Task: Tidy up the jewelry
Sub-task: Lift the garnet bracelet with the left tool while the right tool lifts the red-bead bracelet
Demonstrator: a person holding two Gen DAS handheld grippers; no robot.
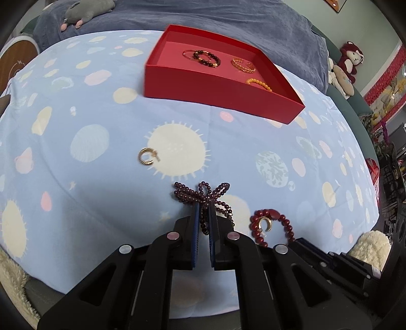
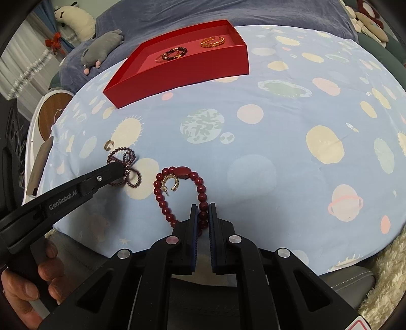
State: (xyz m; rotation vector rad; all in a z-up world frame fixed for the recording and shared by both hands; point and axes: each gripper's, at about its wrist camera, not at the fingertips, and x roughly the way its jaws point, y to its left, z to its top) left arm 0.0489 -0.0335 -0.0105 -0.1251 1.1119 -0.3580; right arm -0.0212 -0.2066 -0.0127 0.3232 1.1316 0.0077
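My left gripper [image 1: 203, 208] is shut on a dark purple bead strand [image 1: 200, 191] that lies bunched on the blue cloth; it also shows in the right wrist view [image 2: 124, 162]. My right gripper [image 2: 203, 207] is shut on a red bead bracelet [image 2: 177, 172], with a gold hoop earring [image 2: 172, 183] lying inside its loop. The bracelet also shows in the left wrist view [image 1: 274, 215]. A second gold hoop earring [image 1: 148, 156] lies alone on the cloth. A red box [image 1: 215, 88] further back holds a dark bead bracelet [image 1: 206, 58], a gold chain bangle [image 1: 243, 64] and an orange bead bracelet [image 1: 260, 84].
The blue planet-print cloth [image 2: 291, 127] covers a rounded surface. Behind it lies a dark blue blanket [image 1: 228, 22] with a grey plush toy [image 1: 86, 11]. Plush toys [image 1: 347, 66] sit at the right. A white fluffy rug [image 2: 388, 279] lies at the cloth's near edge.
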